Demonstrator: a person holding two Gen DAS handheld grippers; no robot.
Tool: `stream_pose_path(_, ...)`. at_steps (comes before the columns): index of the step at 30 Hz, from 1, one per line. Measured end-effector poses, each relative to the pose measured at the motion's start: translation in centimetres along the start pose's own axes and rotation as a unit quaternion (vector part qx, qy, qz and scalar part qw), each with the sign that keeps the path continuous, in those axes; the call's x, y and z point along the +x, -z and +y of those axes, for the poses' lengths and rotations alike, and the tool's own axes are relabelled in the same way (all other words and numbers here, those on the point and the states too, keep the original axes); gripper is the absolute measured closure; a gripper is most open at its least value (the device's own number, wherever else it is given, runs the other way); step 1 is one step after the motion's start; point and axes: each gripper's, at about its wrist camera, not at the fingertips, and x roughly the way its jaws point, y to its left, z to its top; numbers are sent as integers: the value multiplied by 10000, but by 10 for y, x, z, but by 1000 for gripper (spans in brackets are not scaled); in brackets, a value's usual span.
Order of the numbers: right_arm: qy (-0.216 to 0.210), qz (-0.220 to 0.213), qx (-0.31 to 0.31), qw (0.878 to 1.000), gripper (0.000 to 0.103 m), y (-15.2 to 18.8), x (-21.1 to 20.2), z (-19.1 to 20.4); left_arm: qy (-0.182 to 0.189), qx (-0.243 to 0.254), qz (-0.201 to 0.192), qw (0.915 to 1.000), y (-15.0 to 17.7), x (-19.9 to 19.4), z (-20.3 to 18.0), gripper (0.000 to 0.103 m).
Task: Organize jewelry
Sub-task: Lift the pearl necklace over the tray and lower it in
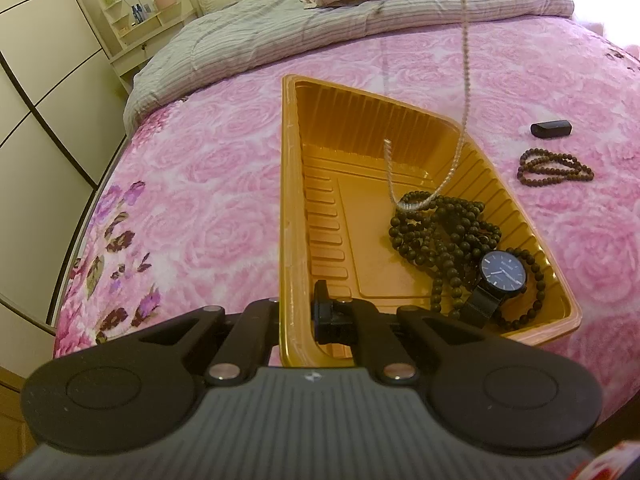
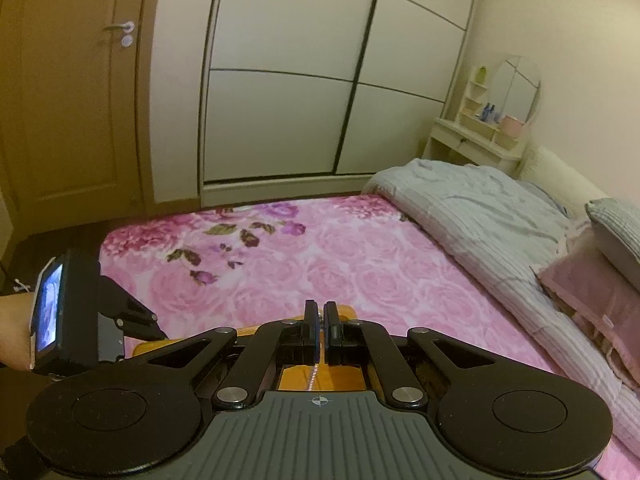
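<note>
My right claw (image 2: 320, 322) is clamped on the thin pale twisted chain (image 1: 465, 80), whose loop already touches the dark bead strands (image 1: 440, 232) in the golden ribbed plastic tray (image 1: 288, 208) on the bed; I should lower slowly and release only inside, while my left claw (image 1: 296, 320), pinched on the tray rim, steadies it.

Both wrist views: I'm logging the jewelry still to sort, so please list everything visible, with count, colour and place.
tray: one, orange plastic, on the pink blanket
dark bead strands: a tangled pile, dark brown, inside the tray
watch: one, black with dark blue face, in the tray on the beads
chain: one, pale, hanging down into the tray
bead bracelet: one, brown, looped on the blanket beside the tray
small case: one, black, on the blanket beyond the bracelet
blanket: one, pink floral, covering the bed
left hand-held gripper: black, shut on the tray's near rim
right hand-held gripper: black, shut on the chain
</note>
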Motion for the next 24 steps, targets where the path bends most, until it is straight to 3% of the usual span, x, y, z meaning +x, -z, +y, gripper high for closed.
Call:
stream_pose_path(10, 219, 398, -369, 9983, 101, 7, 35, -1, 3, -1, -1, 10000, 0, 0, 0, 101)
stream_pose_path(24, -2, 858, -421, 9954, 101, 23, 53, 0, 3, -2, -3, 10000, 0, 0, 1, 101)
